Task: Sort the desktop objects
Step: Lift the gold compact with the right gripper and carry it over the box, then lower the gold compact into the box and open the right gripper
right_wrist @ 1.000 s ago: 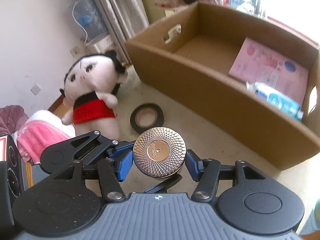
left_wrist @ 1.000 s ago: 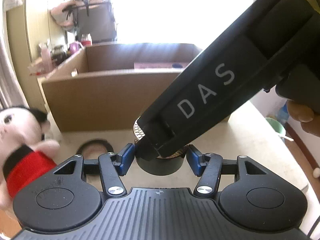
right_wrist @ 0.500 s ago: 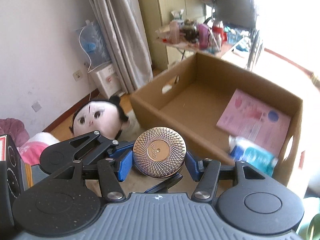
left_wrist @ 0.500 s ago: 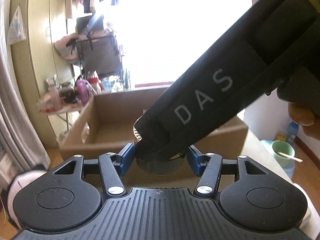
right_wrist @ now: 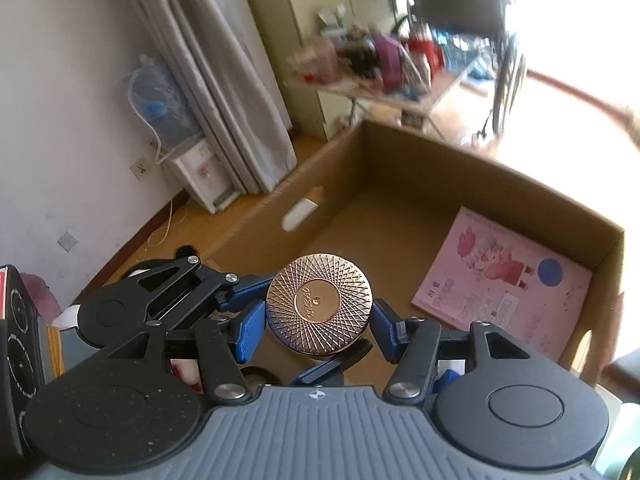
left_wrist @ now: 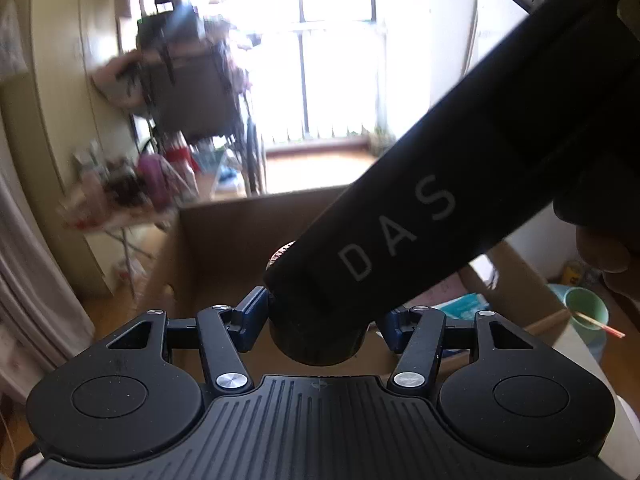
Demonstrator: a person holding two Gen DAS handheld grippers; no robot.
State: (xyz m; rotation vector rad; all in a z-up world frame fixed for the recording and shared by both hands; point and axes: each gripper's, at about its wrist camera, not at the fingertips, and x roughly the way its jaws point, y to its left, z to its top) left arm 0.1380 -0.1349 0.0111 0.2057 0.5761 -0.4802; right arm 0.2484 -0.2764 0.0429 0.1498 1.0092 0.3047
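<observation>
Right gripper (right_wrist: 318, 330) is clamped on a round jar (right_wrist: 319, 305), blue pads (right_wrist: 251, 330) pressing its sides, the gold patterned lid facing up at the camera. And the left gripper (left_wrist: 318, 318) has the same jar (left_wrist: 316, 340) too, gripping its dark body lower down, pads tight on both flanks. So both grippers hold one jar between them, up in the air over the near edge of the cardboard box (right_wrist: 472, 168).

From the left wrist view, the right gripper's black housing with its pale lettering slants down across the frame onto the jar's top, and part of a hand (left_wrist: 608, 260) shows at the right edge.

Down inside the box, a pink picture sheet (right_wrist: 504, 276) lies flat on the floor at the right side, and a blue-and-white packet (left_wrist: 460, 306) sits by it. The box's left wall has a handle slot cut through.

A green cup (left_wrist: 586, 312) stands on the floor beyond the table corner. Background is blurred.
</observation>
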